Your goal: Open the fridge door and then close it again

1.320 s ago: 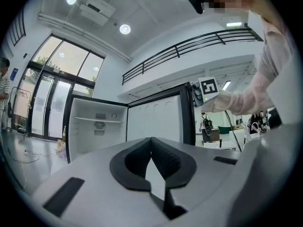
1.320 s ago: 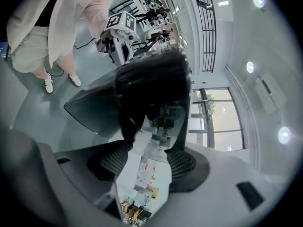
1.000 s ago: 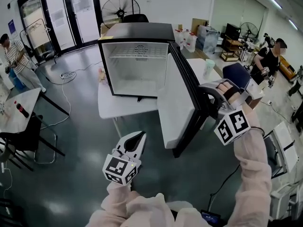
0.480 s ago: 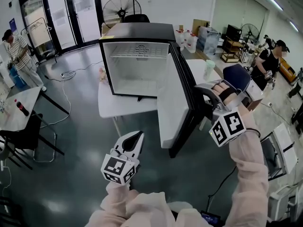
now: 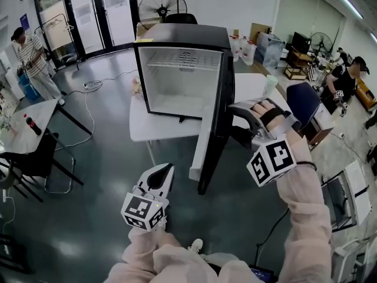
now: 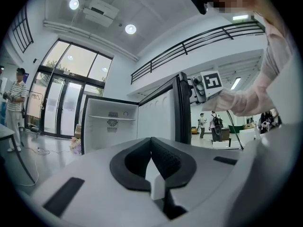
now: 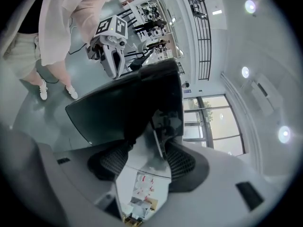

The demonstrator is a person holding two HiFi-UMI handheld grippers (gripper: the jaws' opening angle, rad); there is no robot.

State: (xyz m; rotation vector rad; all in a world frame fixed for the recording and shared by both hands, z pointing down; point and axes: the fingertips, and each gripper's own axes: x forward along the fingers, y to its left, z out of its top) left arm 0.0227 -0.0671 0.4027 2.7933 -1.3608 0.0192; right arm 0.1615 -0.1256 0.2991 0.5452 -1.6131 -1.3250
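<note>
A small black fridge (image 5: 182, 37) stands on a white table (image 5: 150, 128), its white inside bare. Its door (image 5: 213, 128) hangs open, roughly square to the cabinet. My right gripper (image 5: 235, 122) is at the door's outer side near the free edge. In the right gripper view the black door edge (image 7: 137, 108) sits between the pads, jaws shut on it. My left gripper (image 5: 164, 171) hangs low in front of the fridge, shut and holding nothing. The left gripper view shows its pads meeting (image 6: 152, 157), with the open fridge (image 6: 109, 126) and door (image 6: 163, 117) beyond.
A person (image 5: 32, 49) stands at far left by the glass doors. A table with a bottle (image 5: 26, 125) and a chair (image 5: 35, 164) are at left. A blue chair (image 5: 305, 102) and a second person (image 5: 349, 75) are at right. A fan (image 5: 162, 5) stands behind the fridge.
The door has swung from wide open toward the cabinet, now about square to it. My right gripper moved left with the door. The left gripper has stayed low and shut.
</note>
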